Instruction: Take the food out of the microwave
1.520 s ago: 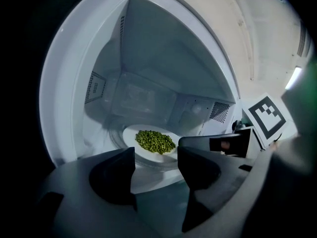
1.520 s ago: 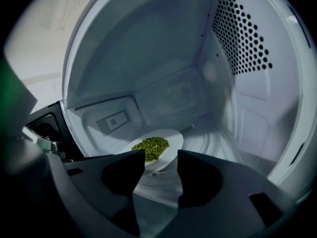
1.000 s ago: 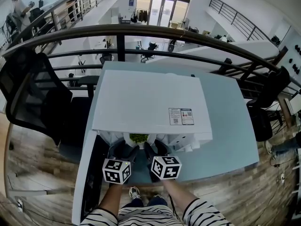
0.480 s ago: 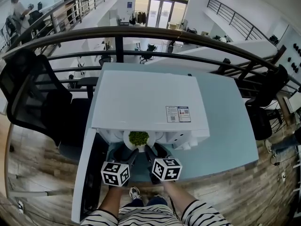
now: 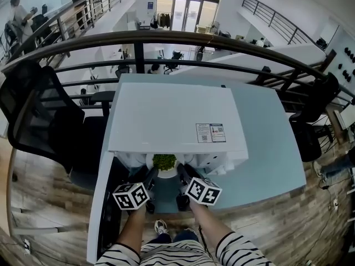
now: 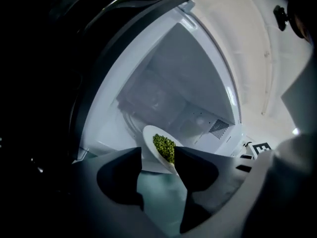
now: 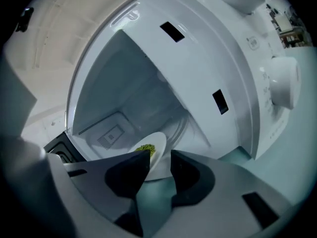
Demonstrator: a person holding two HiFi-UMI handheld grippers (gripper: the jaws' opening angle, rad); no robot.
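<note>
Head view: plate of peas at the microwave mouth. We see left hand-held gripper and right hand-held gripper jaws closing round its rim, unclamped.

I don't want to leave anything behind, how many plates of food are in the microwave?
1. A white plate of green peas sits at the front of the cavity of the open microwave. The gripper views show no other dish inside, though some corners are hidden.
</note>
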